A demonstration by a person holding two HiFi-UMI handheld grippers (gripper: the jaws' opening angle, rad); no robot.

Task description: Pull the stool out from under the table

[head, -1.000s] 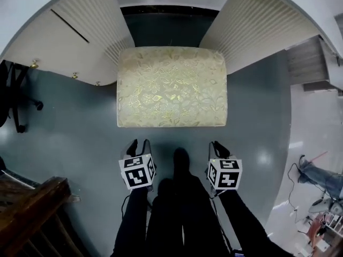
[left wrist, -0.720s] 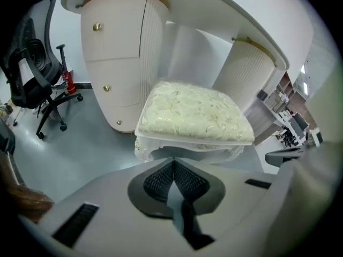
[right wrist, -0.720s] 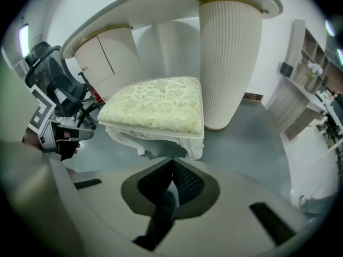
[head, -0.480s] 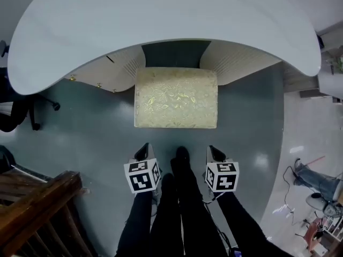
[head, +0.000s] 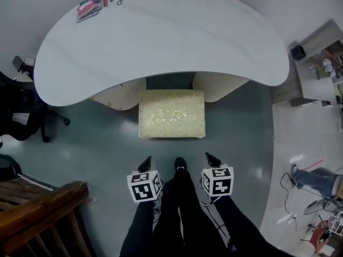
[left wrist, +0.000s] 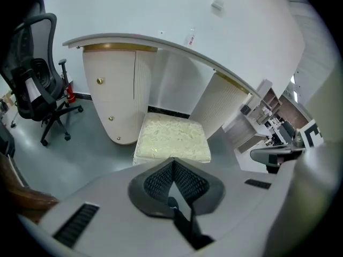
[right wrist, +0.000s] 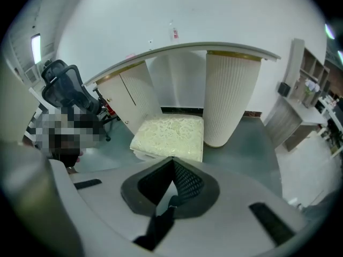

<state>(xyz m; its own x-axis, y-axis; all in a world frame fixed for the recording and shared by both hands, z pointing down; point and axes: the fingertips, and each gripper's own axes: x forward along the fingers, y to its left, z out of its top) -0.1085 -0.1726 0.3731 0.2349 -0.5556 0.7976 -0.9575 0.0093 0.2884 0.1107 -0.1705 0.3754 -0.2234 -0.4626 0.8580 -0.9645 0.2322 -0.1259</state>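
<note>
The stool [head: 171,113], with a cream floral cushion, stands on the grey floor in front of the white kidney-shaped table [head: 161,33], its far edge at the table's knee gap. It shows in the left gripper view [left wrist: 171,137] and the right gripper view [right wrist: 170,135] too. My left gripper [head: 145,161] and right gripper [head: 211,158] hang close to my legs, well short of the stool. Both are shut and hold nothing; the jaws meet at a point in each gripper view.
A black office chair [head: 21,108] stands at the left, a wooden rail [head: 37,210] at lower left. Ribbed cream table pedestals [head: 220,85] flank the stool. Shelving [head: 316,68] and cables [head: 292,208] lie to the right. Small items [head: 88,7] sit on the table's far edge.
The head view has pulled back and up, so stool and table look smaller and the whole tabletop shows. Both grippers drew back from the stool and their jaws closed.
</note>
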